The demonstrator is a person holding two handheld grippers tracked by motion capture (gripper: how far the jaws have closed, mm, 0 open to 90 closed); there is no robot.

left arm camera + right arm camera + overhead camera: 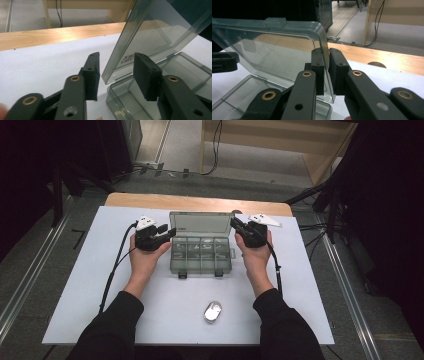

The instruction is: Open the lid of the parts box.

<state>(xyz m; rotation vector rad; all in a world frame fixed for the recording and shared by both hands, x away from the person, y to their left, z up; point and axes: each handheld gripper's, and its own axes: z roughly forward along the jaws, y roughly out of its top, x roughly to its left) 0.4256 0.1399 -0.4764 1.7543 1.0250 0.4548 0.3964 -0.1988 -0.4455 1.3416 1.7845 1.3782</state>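
The clear plastic organizer box [201, 254] is sitting near the middle of the white table [80, 285], its long axis running across the table between the two hands. Its lid [200, 224] is standing raised at the far side, tilted back from the compartments.

The right gripper [327, 62] is pinching the lid's right edge, its jaws closed on the thin plastic with the pads pressing from both sides. The left gripper [115, 72] is standing partly open, straddling the lid's left edge; the lid's lower corner is lying between the pads without either pad touching it. For the coming move, in my judgement, the lid edge is lying straight ahead of the left gripper and already inside the gap, so closing should be enough to secure it.

Compartment contents are showing as small dark shapes, too blurred to identify. A small silvery oval object [212, 312] is lying near the table's front edge, well apart from the box; its nature is unclear.
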